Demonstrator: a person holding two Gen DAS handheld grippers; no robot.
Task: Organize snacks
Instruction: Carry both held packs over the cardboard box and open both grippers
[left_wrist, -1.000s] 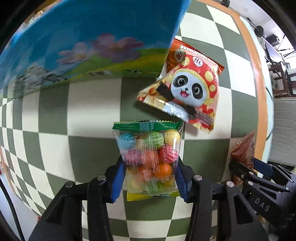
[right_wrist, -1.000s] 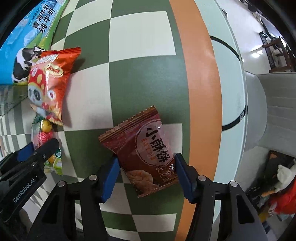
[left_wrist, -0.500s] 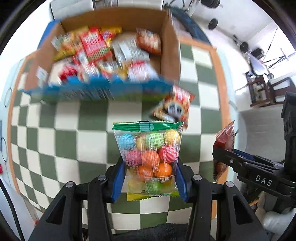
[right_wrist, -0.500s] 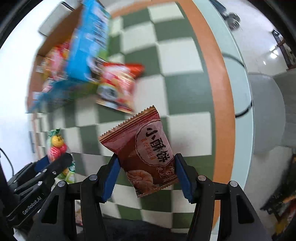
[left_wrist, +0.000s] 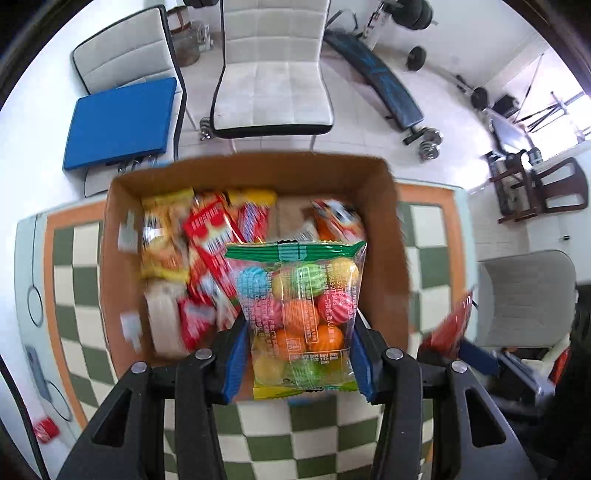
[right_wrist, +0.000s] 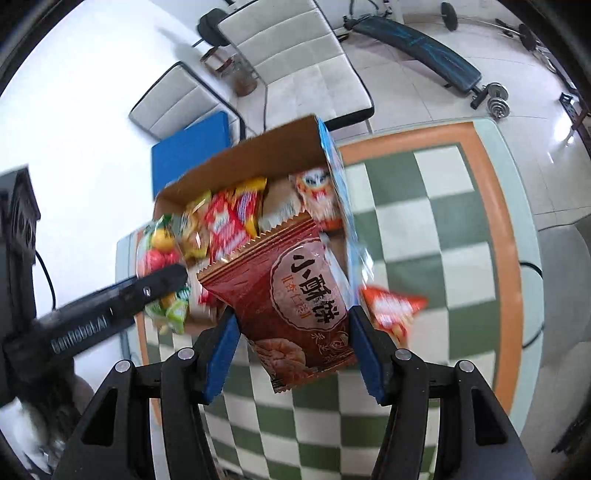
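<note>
My left gripper (left_wrist: 297, 354) is shut on a clear bag of coloured candy balls (left_wrist: 299, 314) and holds it high above the open cardboard box (left_wrist: 255, 170), which holds several snack packs (left_wrist: 207, 240). My right gripper (right_wrist: 291, 343) is shut on a dark red biscuit packet (right_wrist: 295, 291) and holds it above the box's near right corner (right_wrist: 332, 162). The left gripper with its candy bag (right_wrist: 162, 258) shows at the left of the right wrist view. A red panda snack bag (right_wrist: 391, 306) lies on the table beside the box.
The checkered green and white table (right_wrist: 424, 229) has an orange border. Chairs (left_wrist: 273, 70), a blue cushion (left_wrist: 118, 122) and a weight bench (left_wrist: 373, 77) stand on the floor beyond the table. A small red item (left_wrist: 46, 432) lies at the table's left edge.
Both grippers have risen from the table with their packets and now hang over the box. The box's inside has come into full view.
</note>
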